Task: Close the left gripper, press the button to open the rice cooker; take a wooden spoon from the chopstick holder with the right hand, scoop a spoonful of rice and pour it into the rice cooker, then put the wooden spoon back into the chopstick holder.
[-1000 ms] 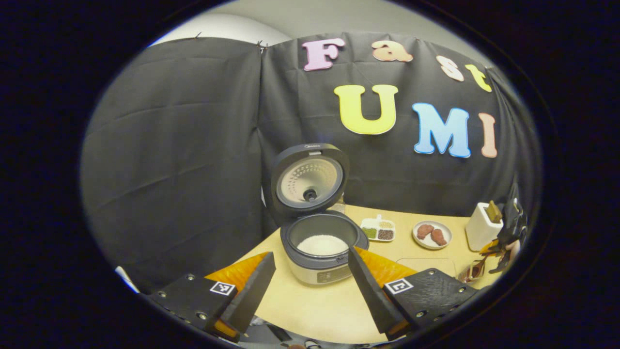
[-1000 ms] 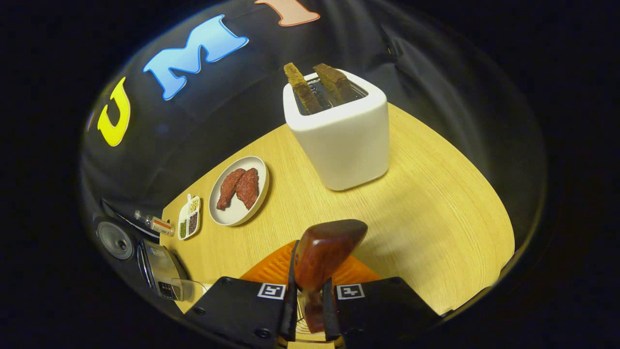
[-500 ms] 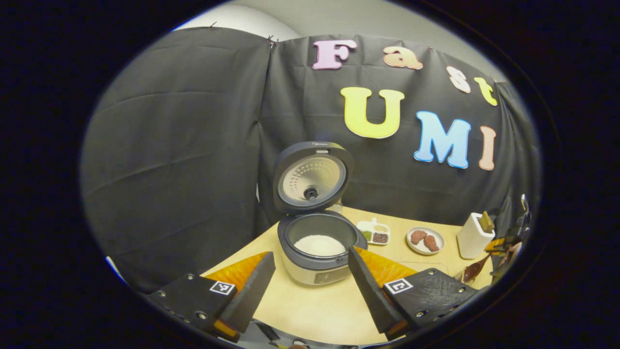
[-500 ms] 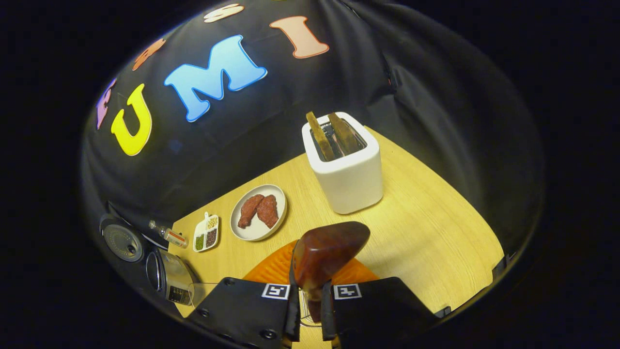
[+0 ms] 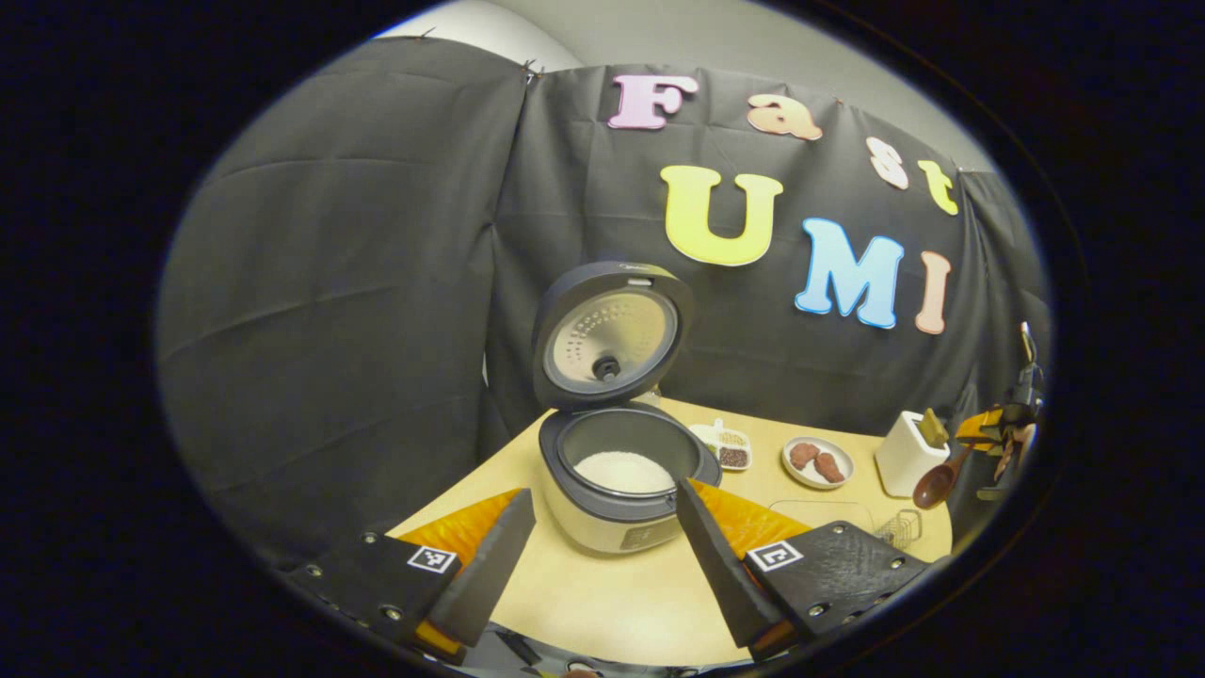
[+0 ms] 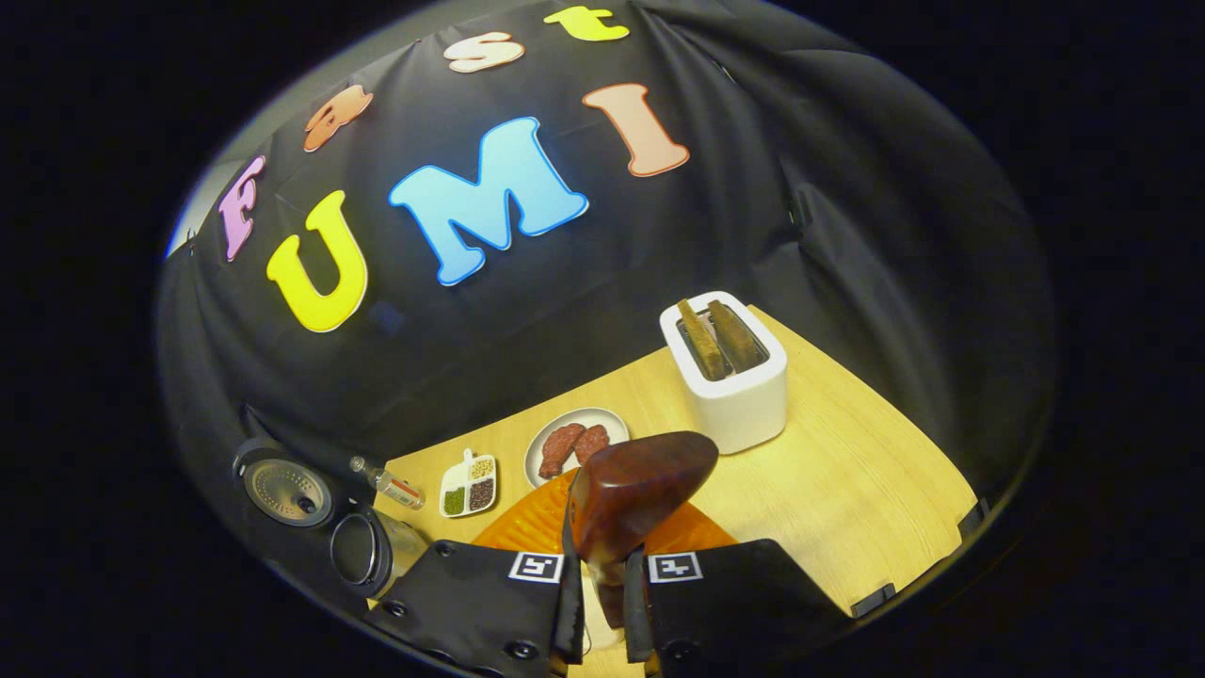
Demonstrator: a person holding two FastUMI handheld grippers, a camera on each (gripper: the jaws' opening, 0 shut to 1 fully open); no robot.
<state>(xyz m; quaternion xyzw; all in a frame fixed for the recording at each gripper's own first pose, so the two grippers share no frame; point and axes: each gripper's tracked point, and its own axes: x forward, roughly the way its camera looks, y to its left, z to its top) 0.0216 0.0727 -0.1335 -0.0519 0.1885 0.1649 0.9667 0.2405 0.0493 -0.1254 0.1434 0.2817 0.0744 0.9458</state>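
The rice cooker [image 5: 602, 523] stands open at the middle of the table, lid [image 5: 612, 334] upright and white rice [image 5: 623, 471] in its pot. My left gripper [image 5: 602, 490] hovers open in front of it, holding nothing. My right gripper [image 6: 602, 574] is shut on the dark wooden spoon [image 6: 640, 490], whose bowl points forward above the table. In the left gripper view the right gripper [image 5: 1003, 433] hangs at the far right with the wooden spoon [image 5: 932, 485] slanting down from it, above the wire chopstick holder [image 5: 899, 529]. The rice cooker [image 6: 362, 556] lies low on the left in the right gripper view.
A white toaster [image 6: 730, 377] with two slices stands at the back right. Left of it are a plate of meat [image 6: 574, 443], a divided dish of grains [image 6: 468, 482] and a small bottle [image 6: 395, 488]. The table edge [image 6: 923, 556] curves close on the right.
My right gripper has risen with the spoon, so the toaster and table look smaller and farther. The left gripper stayed open and shifted only slightly.
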